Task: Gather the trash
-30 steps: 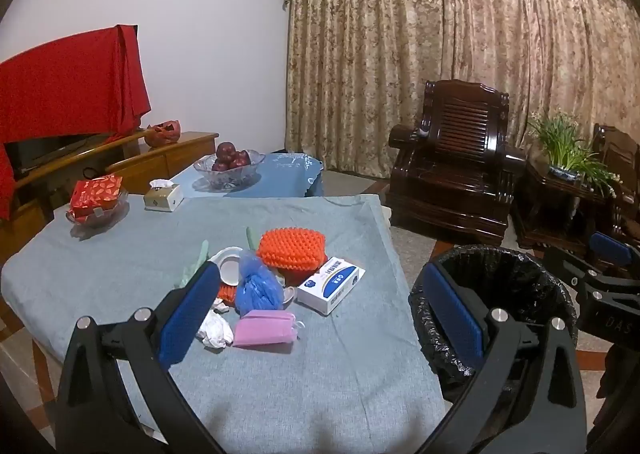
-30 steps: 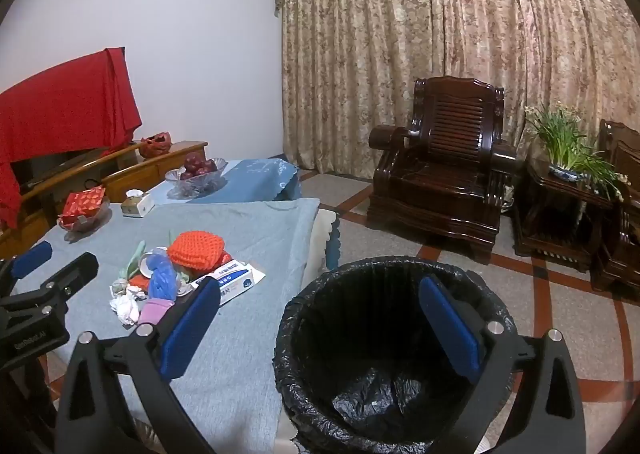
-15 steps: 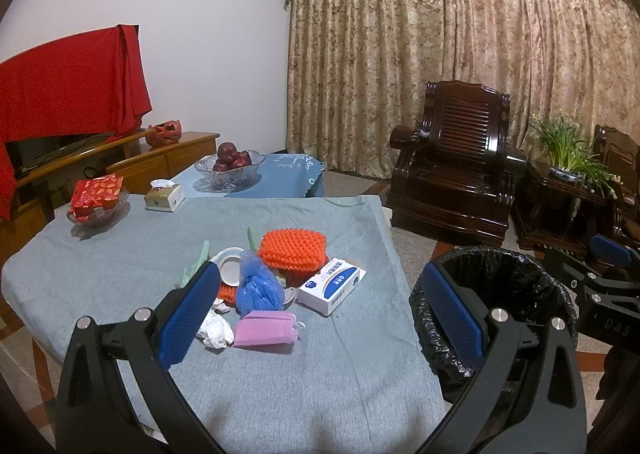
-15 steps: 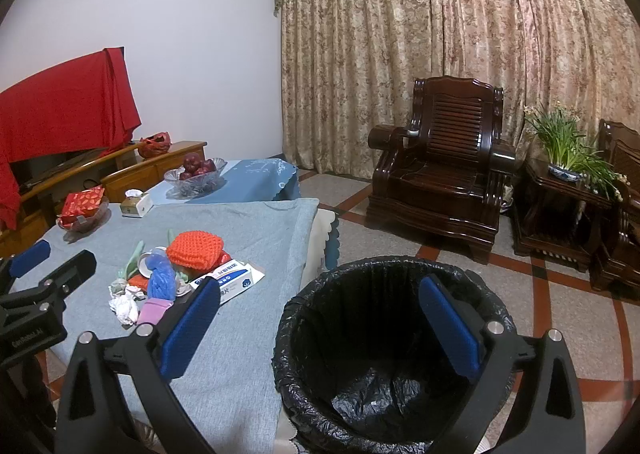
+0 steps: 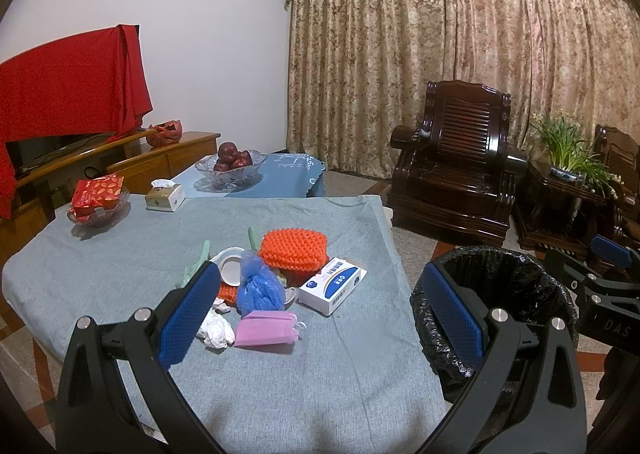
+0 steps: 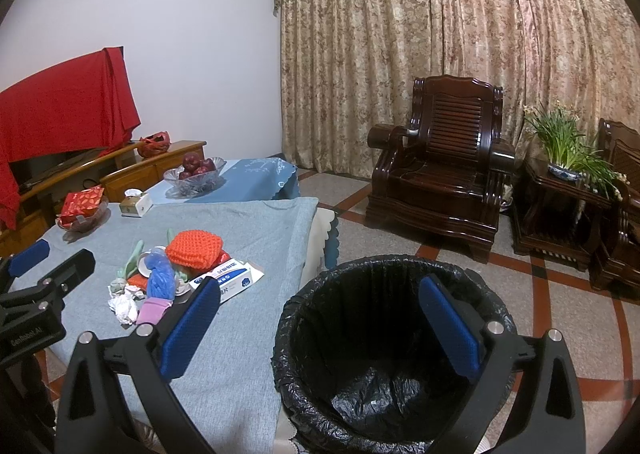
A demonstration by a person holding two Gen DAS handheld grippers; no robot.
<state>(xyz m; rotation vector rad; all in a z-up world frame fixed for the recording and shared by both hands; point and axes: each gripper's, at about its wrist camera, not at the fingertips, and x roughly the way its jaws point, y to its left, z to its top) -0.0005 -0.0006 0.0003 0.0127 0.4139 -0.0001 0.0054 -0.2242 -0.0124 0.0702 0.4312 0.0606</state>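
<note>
Beyond left gripper (image 5: 320, 318) — trash pile (image 5: 260, 286), bin (image 5: 496, 294) rightward

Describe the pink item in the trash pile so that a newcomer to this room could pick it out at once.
Start at the grey-blue tablecloth beside the black-lined bin. Near its middle lies a trash pile. At the pile's near edge, the pink face mask lies flat beside crumpled white tissue; it is the only pink item there.

Both wrist views over table (image 5: 328, 366), bin (image 6: 384, 338)

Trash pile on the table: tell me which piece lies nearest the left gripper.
The crumpled white tissue, right beside the left gripper's left finger; the pink mask lies just beyond it.
</note>
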